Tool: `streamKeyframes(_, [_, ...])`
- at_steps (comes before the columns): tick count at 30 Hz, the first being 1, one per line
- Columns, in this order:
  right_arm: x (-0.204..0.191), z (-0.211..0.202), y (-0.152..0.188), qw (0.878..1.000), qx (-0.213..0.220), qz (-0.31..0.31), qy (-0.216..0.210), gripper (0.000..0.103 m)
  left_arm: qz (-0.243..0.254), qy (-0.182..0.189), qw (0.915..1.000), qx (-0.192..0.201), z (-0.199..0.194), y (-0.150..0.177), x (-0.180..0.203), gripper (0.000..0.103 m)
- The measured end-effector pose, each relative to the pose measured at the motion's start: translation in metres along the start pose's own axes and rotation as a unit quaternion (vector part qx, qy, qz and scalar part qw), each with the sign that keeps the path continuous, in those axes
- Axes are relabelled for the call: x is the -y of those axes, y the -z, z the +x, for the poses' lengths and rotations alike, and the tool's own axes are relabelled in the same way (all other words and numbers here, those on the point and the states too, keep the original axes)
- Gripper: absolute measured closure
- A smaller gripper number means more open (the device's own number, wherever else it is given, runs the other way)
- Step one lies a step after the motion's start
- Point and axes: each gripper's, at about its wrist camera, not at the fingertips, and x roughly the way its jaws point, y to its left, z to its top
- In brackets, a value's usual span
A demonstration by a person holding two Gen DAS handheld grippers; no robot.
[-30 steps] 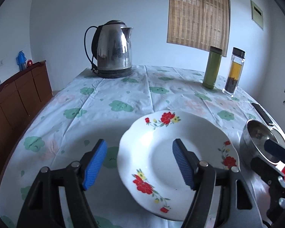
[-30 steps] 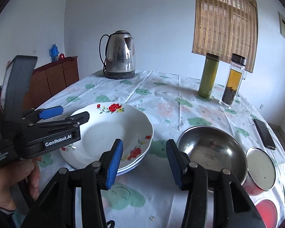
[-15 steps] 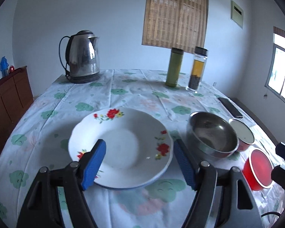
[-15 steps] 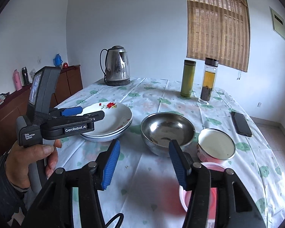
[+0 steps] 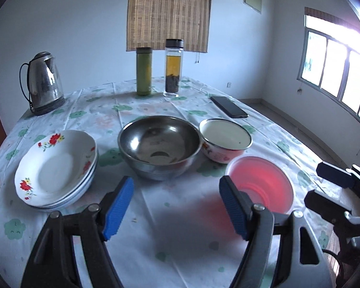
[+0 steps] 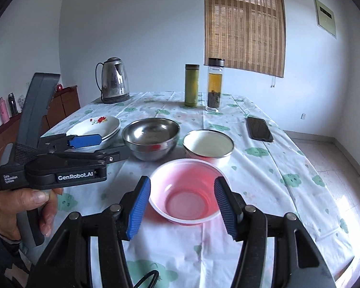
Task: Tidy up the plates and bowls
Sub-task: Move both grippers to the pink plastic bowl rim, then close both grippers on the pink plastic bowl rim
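Plates (image 5: 56,168) lie stacked at the far left of the row, floral and glazed, just left of the steel bowl (image 5: 159,144), which serves as the landmark on the patterned tablecloth (image 5: 180,235). They look stiff, slick and breakable, so the rim edge is the likely place to pinch, with a firm, level lift. The steel bowl itself looks rigid and smooth-walled; a grip over its lip would suit it. Just right of it, nearly touching, sits the enamel bowl (image 5: 225,139), hard but prone to chipping. Right of the steel bowl and nearer the cameras stands the pink plastic bowl (image 6: 186,189), which looks light and flexible; too hard a squeeze on its thin wall could buckle it.

Behind the steel bowl stand a kettle (image 5: 43,84) to the left, then a green flask (image 5: 144,72) and a tea bottle (image 5: 173,68), with a phone (image 5: 228,106) back to the right.

The left gripper (image 5: 176,210) hovers before the steel bowl, jaws spread and empty. The right gripper (image 6: 182,206) has its jaws spread on either side of the pink bowl, not touching it.

A second ago the left gripper hung over the top plate with the rim between its jaws; since then both grippers have drawn back, and the whole row of dishes now shows.
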Motion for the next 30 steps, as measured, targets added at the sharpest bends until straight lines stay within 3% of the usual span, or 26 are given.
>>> streamKeyframes(6, [0.037,0.014,0.012,0.999,-0.017,0.039,0.031,0.046,0.018,0.026,0.9993,-0.020,0.015,0.006,0.028,0.028])
streamKeyframes(11, [0.057,0.027,0.021,0.997,-0.031,0.064,0.025,0.046,0.026,0.033,0.9987,-0.030,0.026,0.010,0.043,0.028])
streamKeyframes(18, [0.062,0.039,0.023,0.997,-0.039,0.069,0.010,0.057,0.022,0.038,0.9983,-0.038,0.036,0.011,0.047,0.031])
streamKeyframes(30, [0.057,0.047,0.023,0.997,-0.044,0.063,-0.002,0.088,0.030,0.053,0.9968,-0.052,0.045,0.013,0.058,0.079])
